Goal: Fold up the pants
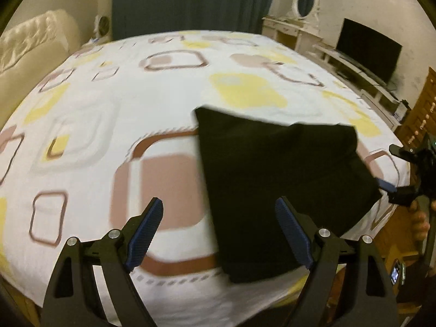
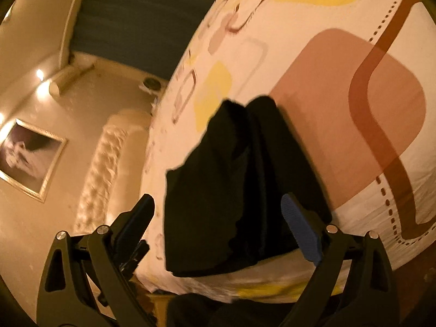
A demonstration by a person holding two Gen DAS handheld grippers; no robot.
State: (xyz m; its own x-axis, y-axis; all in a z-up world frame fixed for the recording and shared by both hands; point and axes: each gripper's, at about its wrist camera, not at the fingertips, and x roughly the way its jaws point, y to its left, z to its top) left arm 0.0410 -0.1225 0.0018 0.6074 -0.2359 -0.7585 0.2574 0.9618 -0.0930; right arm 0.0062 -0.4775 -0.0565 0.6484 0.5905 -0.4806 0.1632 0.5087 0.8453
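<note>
Black pants (image 1: pixel 278 185) lie folded on the patterned bed sheet (image 1: pixel 136 103), near the bed's front right part. My left gripper (image 1: pixel 219 212) is open and empty, above the sheet at the pants' left edge. My right gripper (image 2: pixel 218 207) is open, its fingers on either side of the pants' near end (image 2: pixel 231 190), which hangs at the bed's edge. The right gripper also shows in the left wrist view (image 1: pixel 395 188) at the pants' right corner.
A padded headboard (image 1: pixel 35 43) stands at the left. A dresser with an oval mirror (image 1: pixel 305 2) and a TV (image 1: pixel 368 51) stand at the back right. A wooden cabinet (image 1: pixel 422 114) is at the right. Dark curtains (image 1: pixel 190 0) hang behind the bed.
</note>
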